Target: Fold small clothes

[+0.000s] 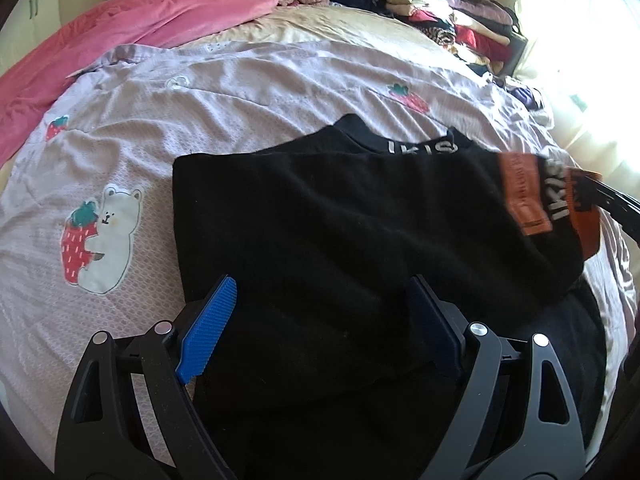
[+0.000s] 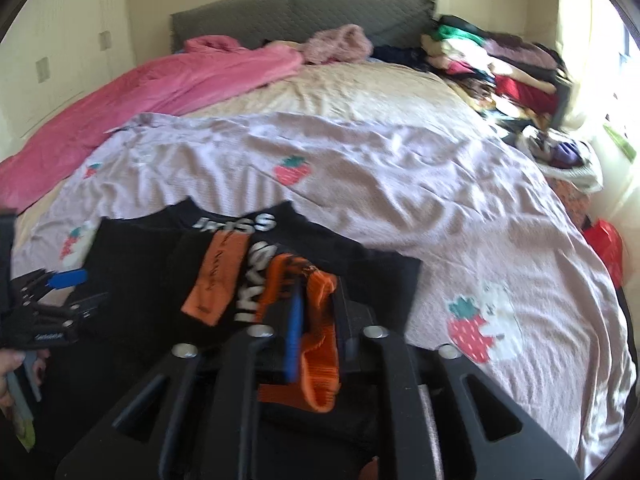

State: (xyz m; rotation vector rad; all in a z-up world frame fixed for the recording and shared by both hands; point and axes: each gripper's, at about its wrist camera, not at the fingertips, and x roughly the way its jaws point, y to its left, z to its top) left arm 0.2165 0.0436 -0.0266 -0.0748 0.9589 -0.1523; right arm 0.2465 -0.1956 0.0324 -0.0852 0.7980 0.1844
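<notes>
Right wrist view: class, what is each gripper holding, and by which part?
The right gripper pinches the black sweater by its orange cuff, as far as shows. The left gripper is open, holding nothing.

The black garment (image 1: pixel 320 216) under my tongs carries white lettering and an orange patch (image 1: pixel 520 192), and its cuff (image 2: pixel 320 344) is ribbed orange. It lies on my pale lilac sheet (image 1: pixel 240 92), printed with red strawberries topped green and a white bear (image 1: pixel 116 236). Beyond the sheet sits a pink blanket (image 1: pixel 168 12) against a grey quilted headboard (image 2: pixel 304 12). My left gripper (image 1: pixel 320 320) and right gripper (image 2: pixel 316 320) are black with blue pads (image 1: pixel 208 332).
</notes>
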